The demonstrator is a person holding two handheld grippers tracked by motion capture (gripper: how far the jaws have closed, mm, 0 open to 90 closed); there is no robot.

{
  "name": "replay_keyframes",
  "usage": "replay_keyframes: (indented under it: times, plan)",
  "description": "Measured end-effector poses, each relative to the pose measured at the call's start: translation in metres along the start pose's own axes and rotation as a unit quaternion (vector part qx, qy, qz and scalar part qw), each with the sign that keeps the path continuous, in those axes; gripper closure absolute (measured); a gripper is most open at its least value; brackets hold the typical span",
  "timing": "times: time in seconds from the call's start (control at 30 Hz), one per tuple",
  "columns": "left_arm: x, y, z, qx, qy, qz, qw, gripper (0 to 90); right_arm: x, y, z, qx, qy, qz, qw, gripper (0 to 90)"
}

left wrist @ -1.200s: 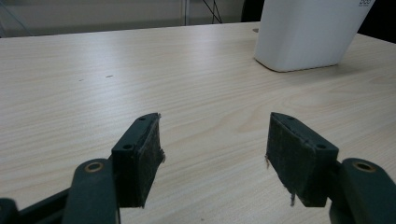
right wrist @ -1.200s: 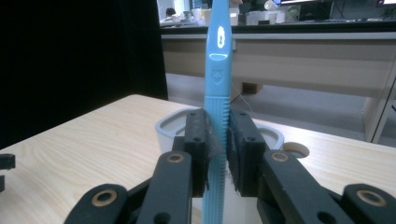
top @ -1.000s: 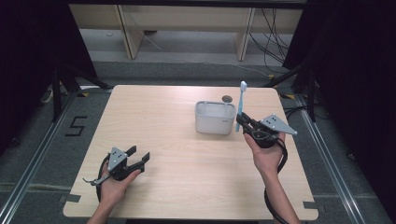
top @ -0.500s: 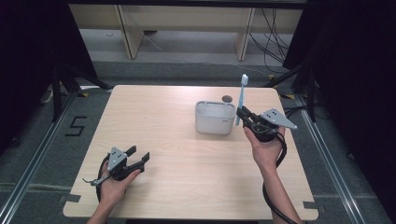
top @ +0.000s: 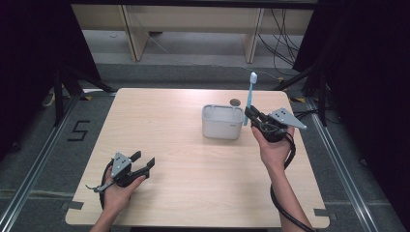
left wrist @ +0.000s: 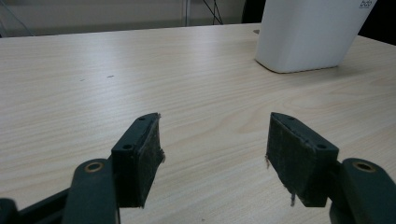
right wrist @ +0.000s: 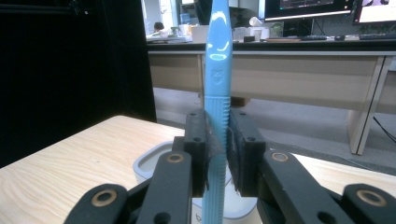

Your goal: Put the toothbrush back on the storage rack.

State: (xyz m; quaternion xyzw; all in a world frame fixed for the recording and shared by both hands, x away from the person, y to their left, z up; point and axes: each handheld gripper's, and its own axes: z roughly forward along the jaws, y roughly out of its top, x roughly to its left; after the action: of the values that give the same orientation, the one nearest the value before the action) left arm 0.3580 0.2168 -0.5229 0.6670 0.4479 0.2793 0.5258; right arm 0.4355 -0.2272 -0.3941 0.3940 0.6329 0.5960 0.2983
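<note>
- High view: your right gripper [top: 252,116] clamps the light-blue plastic toothbrush [top: 250,94], upright, and has drifted slightly toward the white rectangular plastic holder [top: 222,126] on the pale wooden counter [top: 169,116]; you look ready to drop it in. A "5" marks the floor.
- Left gripper view: your left gripper [left wrist: 212,151] rests wide, holding nothing.
- Right gripper view: a crest is embossed on the handle, unreadable.

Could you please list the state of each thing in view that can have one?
Toothbrush: upright, head up, clamped by its handle, beside the holder.
Holder: upright on the table, top open.
Right gripper: shut on the toothbrush.
Left gripper: open, nothing between its jaws, low over the table.
</note>
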Motion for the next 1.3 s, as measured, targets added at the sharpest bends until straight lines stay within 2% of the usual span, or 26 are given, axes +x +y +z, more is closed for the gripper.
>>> replay_keyframes:
  times: [0.27,0.63,0.7,0.73,0.83,0.97,1.07,1.13,1.3]
  plan:
    - [0.0,0.0,0.0,0.001,0.001,0.0,1.0,34.5,-0.002,0.002,0.006,0.0,-0.006,-0.005,1.0,79.1]
    - [0.001,0.0,0.0,0.0,0.001,-0.003,1.0,34.5,-0.002,0.006,0.018,-0.005,-0.008,0.004,0.9999,79.1]
    - [0.0,0.0,-0.001,0.003,0.001,-0.003,1.0,34.5,-0.003,0.007,0.02,-0.004,-0.01,-0.005,0.9999,79.1]
    - [0.001,0.0,-0.001,0.004,0.002,-0.003,1.0,34.5,-0.003,0.006,0.023,-0.004,-0.013,0.002,0.9999,79.1]
    - [0.001,0.0,-0.001,0.004,0.002,-0.003,1.0,34.5,-0.004,0.005,0.024,-0.003,-0.015,-0.001,0.9999,79.1]
    - [0.001,0.0,-0.001,0.004,0.002,-0.002,1.0,34.5,-0.005,0.003,0.028,0.001,-0.018,0.006,0.9998,79.1]
    - [0.001,0.0,-0.001,0.004,0.001,-0.003,1.0,34.5,-0.007,0.002,0.03,-0.002,-0.023,-0.001,0.9997,79.0]
    - [0.001,0.0,-0.001,0.004,0.001,-0.003,1.0,34.4,-0.006,0.001,0.031,-0.001,-0.023,0.007,0.9997,79.0]
    - [0.001,0.0,-0.001,0.003,0.001,-0.003,1.0,34.5,-0.006,-0.001,0.036,-0.003,-0.027,0.007,0.9996,79.0]
